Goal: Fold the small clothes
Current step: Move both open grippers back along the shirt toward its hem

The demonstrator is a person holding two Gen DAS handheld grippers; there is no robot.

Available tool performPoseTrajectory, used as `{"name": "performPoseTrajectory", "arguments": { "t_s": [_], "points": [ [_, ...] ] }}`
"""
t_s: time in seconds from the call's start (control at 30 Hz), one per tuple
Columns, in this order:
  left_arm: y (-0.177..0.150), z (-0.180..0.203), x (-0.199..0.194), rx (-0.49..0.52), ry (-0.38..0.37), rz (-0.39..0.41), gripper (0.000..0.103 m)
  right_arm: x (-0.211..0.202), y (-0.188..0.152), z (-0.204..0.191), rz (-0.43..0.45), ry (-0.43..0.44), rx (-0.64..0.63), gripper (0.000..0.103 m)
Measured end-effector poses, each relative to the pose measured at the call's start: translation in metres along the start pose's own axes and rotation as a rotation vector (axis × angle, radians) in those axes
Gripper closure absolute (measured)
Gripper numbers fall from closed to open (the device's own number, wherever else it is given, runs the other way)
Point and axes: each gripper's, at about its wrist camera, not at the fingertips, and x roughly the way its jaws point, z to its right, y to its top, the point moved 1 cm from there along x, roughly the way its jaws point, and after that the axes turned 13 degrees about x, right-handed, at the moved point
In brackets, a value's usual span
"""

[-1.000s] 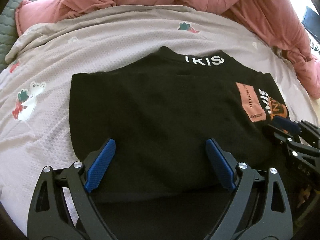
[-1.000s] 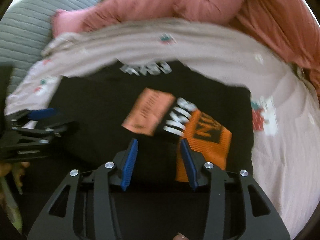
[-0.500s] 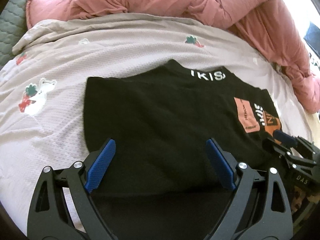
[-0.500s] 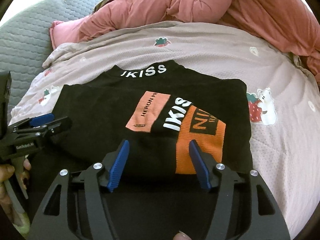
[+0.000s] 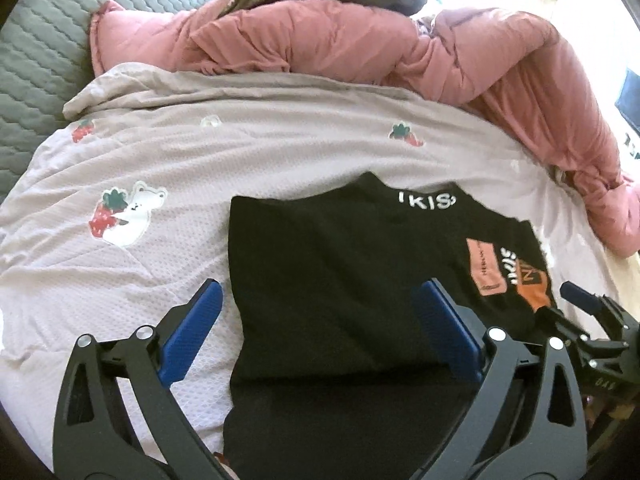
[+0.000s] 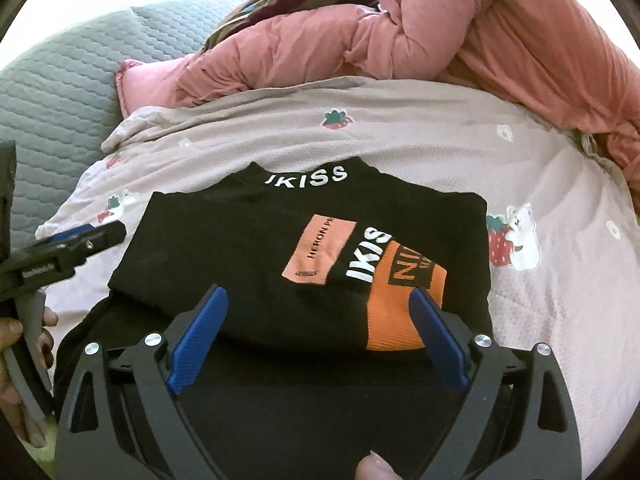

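Pulled back and wider than a second ago: left gripper (image 5: 316,332), right gripper (image 6: 318,334) | both released, empty | black shirt (image 6: 248,260) folded on blanket (image 5: 120,280), near centre | risk: near fold slumping open if snagged

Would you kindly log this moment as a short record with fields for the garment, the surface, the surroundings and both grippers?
garment: black shirt, partly folded, collar away from the cameras, orange patch facing up
surface: pale bedspread with strawberry and bear prints
surroundings: pink duvet bunched beyond the bedspread; grey quilted mattress at the left
left gripper: open, holding nothing, over the shirt's near left edge
right gripper: open, holding nothing, over the shirt's near edge by the orange patch
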Motion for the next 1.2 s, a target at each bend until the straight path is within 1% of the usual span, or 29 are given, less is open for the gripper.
{"name": "performPoseTrajectory", "arguments": {
  "t_s": [0.07, 0.1, 0.13, 0.27, 0.5, 0.7, 0.83, 1.0, 1.2],
  "points": [
    [0.001, 0.000, -0.005, 0.001, 0.010, 0.013, 0.010, -0.003, 0.000, -0.001, 0.009, -0.004, -0.007, 0.011],
    [0.001, 0.000, -0.008, 0.001, 0.014, 0.018, 0.010, -0.005, 0.000, -0.002, 0.011, -0.003, -0.007, 0.007],
    [0.002, -0.001, -0.010, 0.000, 0.015, 0.024, 0.010, -0.006, 0.000, -0.002, 0.016, -0.001, -0.007, 0.006],
    [0.003, -0.002, -0.019, -0.009, 0.012, 0.045, 0.010, -0.014, 0.000, -0.001, 0.034, 0.000, -0.004, 0.005],
    [0.001, 0.002, -0.030, 0.006, 0.031, 0.061, 0.010, -0.029, 0.005, -0.001, 0.070, 0.008, -0.001, 0.005],
    [-0.003, 0.004, -0.042, 0.008, 0.052, 0.099, 0.010, -0.039, 0.006, 0.002, 0.087, 0.012, 0.001, 0.005],
    [-0.006, 0.006, -0.048, 0.012, 0.066, 0.108, 0.010, -0.047, 0.005, 0.005, 0.102, 0.002, -0.007, 0.005],
    [-0.015, 0.005, -0.061, 0.013, 0.086, 0.127, 0.010, -0.057, 0.005, 0.013, 0.115, -0.002, 0.005, 0.005],
    [-0.032, -0.009, -0.078, -0.023, 0.119, 0.147, 0.010, -0.066, 0.001, 0.018, 0.122, -0.004, 0.007, 0.005]
  ]
}}
